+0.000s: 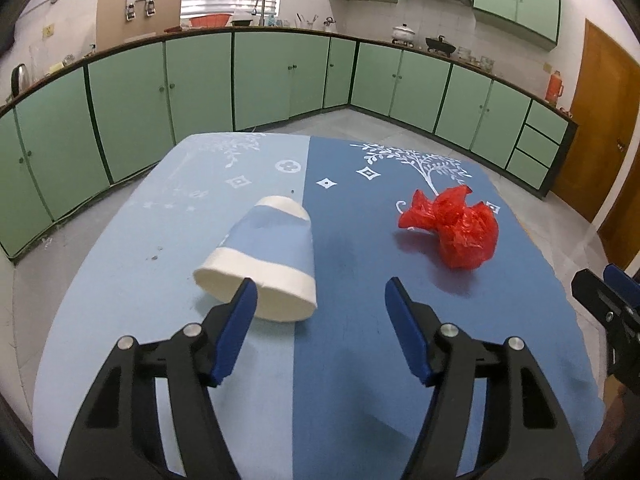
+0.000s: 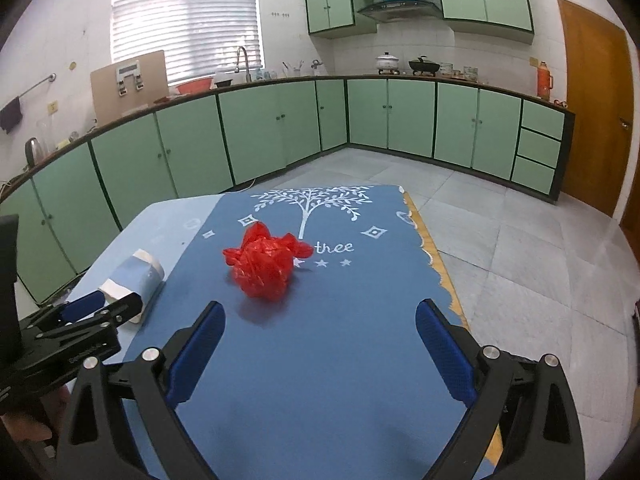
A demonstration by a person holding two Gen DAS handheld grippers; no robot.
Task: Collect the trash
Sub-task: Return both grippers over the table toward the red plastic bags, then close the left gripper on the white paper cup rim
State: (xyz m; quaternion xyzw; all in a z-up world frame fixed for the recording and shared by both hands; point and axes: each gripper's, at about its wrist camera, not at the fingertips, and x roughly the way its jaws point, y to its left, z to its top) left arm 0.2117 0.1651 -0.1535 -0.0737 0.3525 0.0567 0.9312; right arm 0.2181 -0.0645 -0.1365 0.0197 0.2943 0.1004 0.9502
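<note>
Trash is lying in two pieces on the table [image 1: 360, 420]: a paper cup [image 1: 266, 258] on its side and a crumpled red bag [image 1: 456, 228]. The left gripper [image 1: 322, 298] is hovering with its jaws wide apart, its left finger overlapping the cup's open rim in the left wrist view; whether it is touching, I cannot tell. The cup's mouth is facing the camera, but what it is holding inside is hidden. The right gripper [image 2: 320, 316] is also standing open, just short of the bag [image 2: 266, 266], which is resting on the dark blue half of the cloth [image 2: 320, 360] near the white tree print. The cup [image 2: 134, 280] is lying on the pale half, well apart from the bag. Green cabinets [image 2: 260, 132] are lining the walls beyond.
</note>
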